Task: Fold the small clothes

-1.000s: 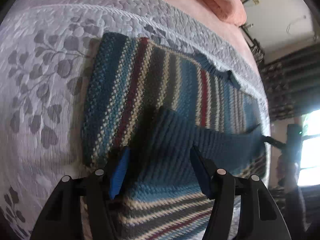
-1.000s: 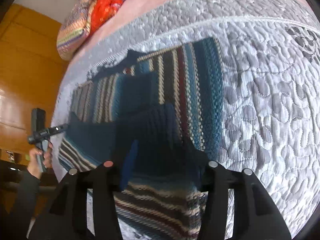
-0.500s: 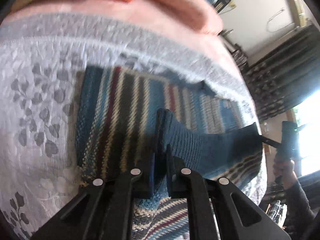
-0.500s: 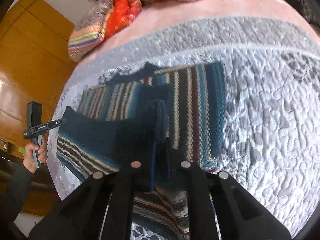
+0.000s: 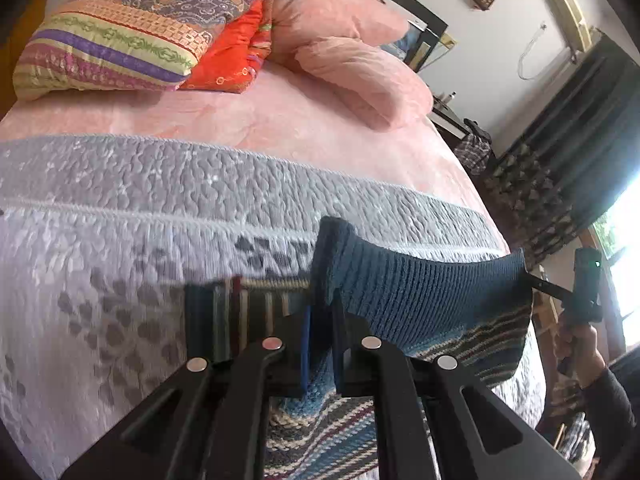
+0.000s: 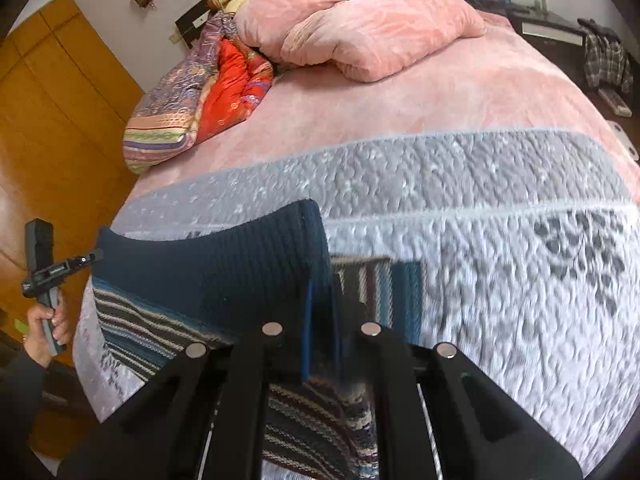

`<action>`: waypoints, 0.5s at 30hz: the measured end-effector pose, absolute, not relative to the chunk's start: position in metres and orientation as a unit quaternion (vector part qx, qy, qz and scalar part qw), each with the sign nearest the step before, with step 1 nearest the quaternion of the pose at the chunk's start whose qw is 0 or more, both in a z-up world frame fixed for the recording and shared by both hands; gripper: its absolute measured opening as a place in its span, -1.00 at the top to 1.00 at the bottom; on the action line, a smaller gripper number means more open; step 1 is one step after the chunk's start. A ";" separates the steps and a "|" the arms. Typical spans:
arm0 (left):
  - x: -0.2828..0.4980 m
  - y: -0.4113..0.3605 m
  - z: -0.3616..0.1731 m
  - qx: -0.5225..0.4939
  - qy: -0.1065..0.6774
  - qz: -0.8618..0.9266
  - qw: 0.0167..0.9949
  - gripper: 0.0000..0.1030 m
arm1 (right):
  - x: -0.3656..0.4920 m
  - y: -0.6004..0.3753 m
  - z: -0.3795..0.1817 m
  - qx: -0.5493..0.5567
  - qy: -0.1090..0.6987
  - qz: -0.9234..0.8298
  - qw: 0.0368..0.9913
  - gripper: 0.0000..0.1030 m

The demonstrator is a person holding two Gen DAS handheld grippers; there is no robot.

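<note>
The striped knit sweater [image 5: 472, 344] lies on the grey quilted bedspread [image 5: 120, 216], its dark-blue ribbed hem band [image 5: 408, 288] lifted off the bed and stretched taut between the two grippers. The left gripper [image 5: 320, 344] has its fingers nearly together, pinching one corner of that band; the knit rises straight ahead of its tips and runs off to the right. The right gripper [image 6: 320, 340] is likewise clamped on the opposite corner, the band [image 6: 224, 268] stretching away to its left. In each view the other gripper shows at the band's far end, held pistol-style by a hand [image 6: 48, 328] in a dark sleeve, fingers pointing inward. Beyond the grippers lie a pink blanket [image 5: 280, 120], pink pillows [image 6: 360, 28] and a folded patterned quilt [image 5: 132, 36].
</note>
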State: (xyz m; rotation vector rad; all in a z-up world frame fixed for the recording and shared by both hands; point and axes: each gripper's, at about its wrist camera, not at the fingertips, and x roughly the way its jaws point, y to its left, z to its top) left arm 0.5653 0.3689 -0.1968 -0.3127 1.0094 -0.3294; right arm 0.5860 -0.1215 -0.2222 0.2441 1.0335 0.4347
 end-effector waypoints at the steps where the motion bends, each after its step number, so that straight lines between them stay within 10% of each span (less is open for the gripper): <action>1: 0.574 0.370 -0.199 -0.148 0.481 -0.151 0.851 0.84 | 0.595 -0.121 -0.224 0.114 0.490 0.201 0.840 0.87; 15: 0.666 0.368 -0.280 -0.146 0.544 -0.100 0.820 0.85 | 0.676 -0.104 -0.294 0.080 0.534 0.144 0.829 0.87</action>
